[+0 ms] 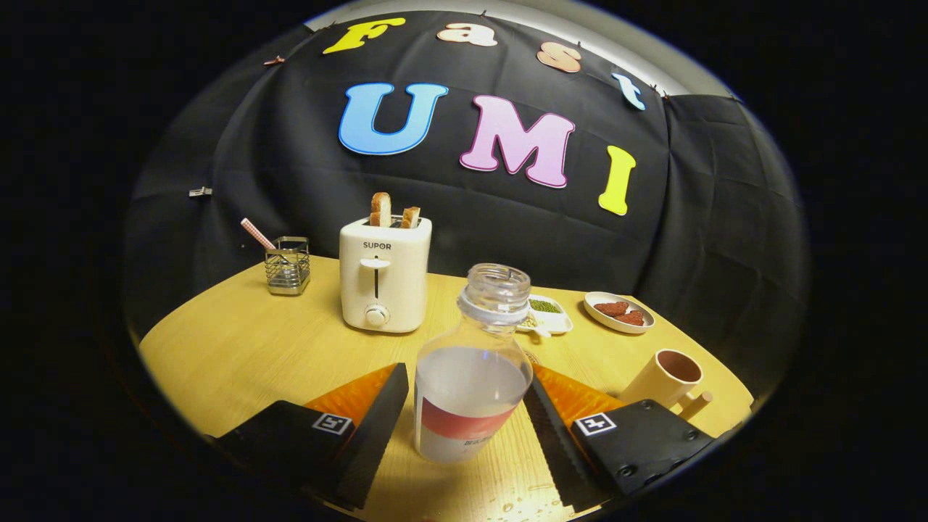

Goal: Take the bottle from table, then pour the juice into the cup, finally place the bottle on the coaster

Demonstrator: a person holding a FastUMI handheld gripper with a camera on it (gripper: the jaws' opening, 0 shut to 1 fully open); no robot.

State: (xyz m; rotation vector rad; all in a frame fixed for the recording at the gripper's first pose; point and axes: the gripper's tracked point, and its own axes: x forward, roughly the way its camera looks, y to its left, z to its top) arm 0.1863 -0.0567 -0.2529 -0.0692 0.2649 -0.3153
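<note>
A clear uncapped bottle (470, 395), about half full of pale liquid and with a red label band, stands upright on the wooden table (239, 348). It stands between the fingers of my gripper (467, 377). The jaws are open: a thin strip of table shows between the left finger (380, 420) and the bottle, while the right finger (551, 428) lies very close to its side. A beige cup (663, 377) with a handle stands just beyond the right finger. A small edge of what may be the coaster (534, 356) peeks out behind the bottle's right side.
A white toaster (384, 275) holding two bread slices stands beyond the bottle to the left. A wire holder (288, 264) with a straw sits at the far left. Two small dishes (618, 312) of food lie behind the cup. Water drops (507, 500) dot the table near the fingers.
</note>
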